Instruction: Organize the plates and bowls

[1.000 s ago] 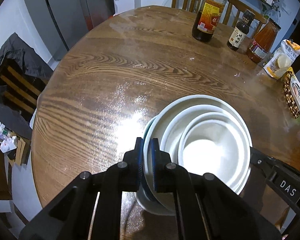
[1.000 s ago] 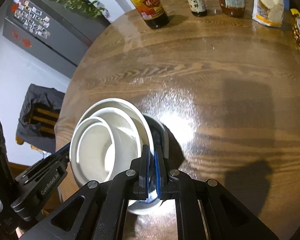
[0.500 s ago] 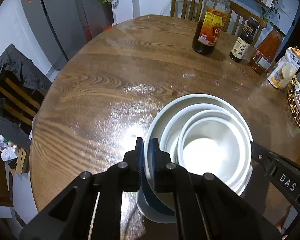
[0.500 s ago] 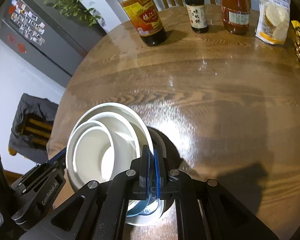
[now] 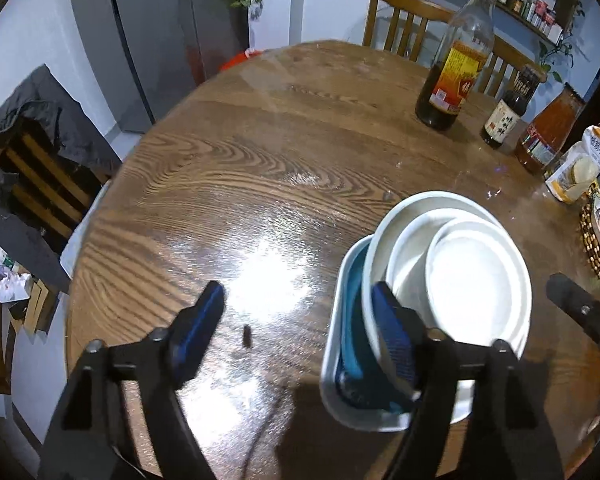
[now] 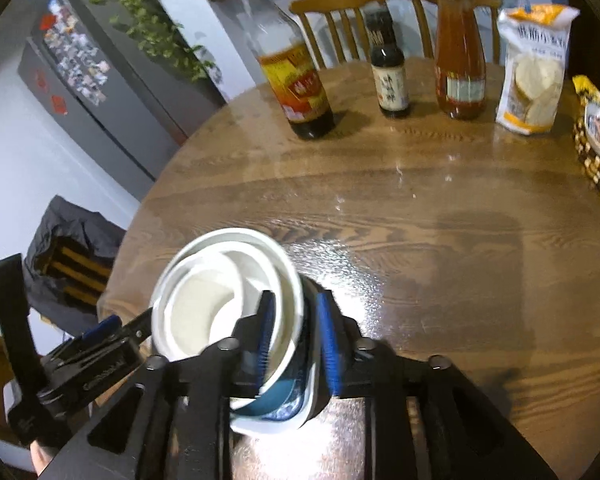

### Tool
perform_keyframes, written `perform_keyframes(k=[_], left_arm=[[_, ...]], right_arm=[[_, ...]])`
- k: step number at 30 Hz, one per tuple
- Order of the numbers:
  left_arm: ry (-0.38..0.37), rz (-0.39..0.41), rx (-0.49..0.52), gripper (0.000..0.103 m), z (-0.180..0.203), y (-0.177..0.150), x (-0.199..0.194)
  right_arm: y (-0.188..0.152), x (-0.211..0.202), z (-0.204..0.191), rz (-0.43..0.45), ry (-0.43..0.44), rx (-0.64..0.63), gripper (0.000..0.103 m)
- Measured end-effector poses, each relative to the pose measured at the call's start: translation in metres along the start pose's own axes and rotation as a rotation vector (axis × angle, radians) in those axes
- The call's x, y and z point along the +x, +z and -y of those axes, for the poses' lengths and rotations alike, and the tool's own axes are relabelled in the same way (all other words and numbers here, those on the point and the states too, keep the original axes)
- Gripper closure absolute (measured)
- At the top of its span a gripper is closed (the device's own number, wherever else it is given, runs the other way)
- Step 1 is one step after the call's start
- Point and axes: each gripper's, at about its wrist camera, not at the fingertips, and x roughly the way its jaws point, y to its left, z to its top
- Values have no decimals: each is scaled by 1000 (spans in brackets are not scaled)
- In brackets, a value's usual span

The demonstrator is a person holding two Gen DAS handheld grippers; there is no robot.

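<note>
Nested white bowls (image 5: 460,280) sit on round wooden table (image 5: 260,152), approx. 5 o'clock sector. L gripper (image 5: 300,332) jaws just opened wide, clear of rim. R gripper (image 6: 296,340) jaws just opened, straddling rim w/o visible clamping.

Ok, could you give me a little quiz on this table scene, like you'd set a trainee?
1. How many bottles stand on the far side of the table? A) two B) three C) five
2. True or false: the left gripper is clamped shut on the stack of bowls.
3. Fill in: in the right wrist view, the snack bag stands to the ___ of the orange-red bottle.

Key: 1. B. 2. False: its jaws have just been opening and stand wide, with the stack's rim between them, unclamped. 3. Right.
</note>
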Motion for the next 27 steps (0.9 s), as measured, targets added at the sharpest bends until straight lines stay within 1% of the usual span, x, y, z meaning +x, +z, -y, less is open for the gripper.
perform_keyframes(k=[1, 2, 3, 4, 6, 9, 11, 13, 16, 18, 21, 27], left_arm=[[1, 14, 2, 16, -1, -1, -5], [4, 33, 6, 9, -3, -3, -14], [7, 45, 10, 2, -3, -5, -19], [9, 60, 14, 0, -4, -6, -25], [11, 96, 30, 1, -3, -9, -38], [10, 133, 54, 1, -1, -14, -55], [13, 153, 66, 1, 1, -18, -65], [-8, 163, 67, 1, 0, -21, -71], [-1, 175, 81, 1, 3, -27, -79], [-4, 170, 93, 1, 5, -30, -80], [-35, 140, 88, 1, 6, -34, -78], [-3, 128, 91, 1, 2, -43, -75]], right_arm=[[-5, -6, -5, 6, -1, -28, 49], [-12, -10, -9, 6, -5, -60, 34], [-16, -12, -12, 6, -7, -87, 28], [-21, -13, -16, 3, -7, -111, 23], [-33, -14, -19, -14, 8, -147, 23], [-44, -15, -17, -28, 30, -150, 23], [-49, -17, -16, -22, 13, -162, 22], [-53, -19, -17, -20, 5, -169, 22], [-57, -20, -19, -26, 1, -183, 22], [-60, -20, -23, -28, -11, -201, 22], [-63, -20, -29, -30, -27, -224, 22], [-67, -23, -39, -25, -46, -269, 22]])
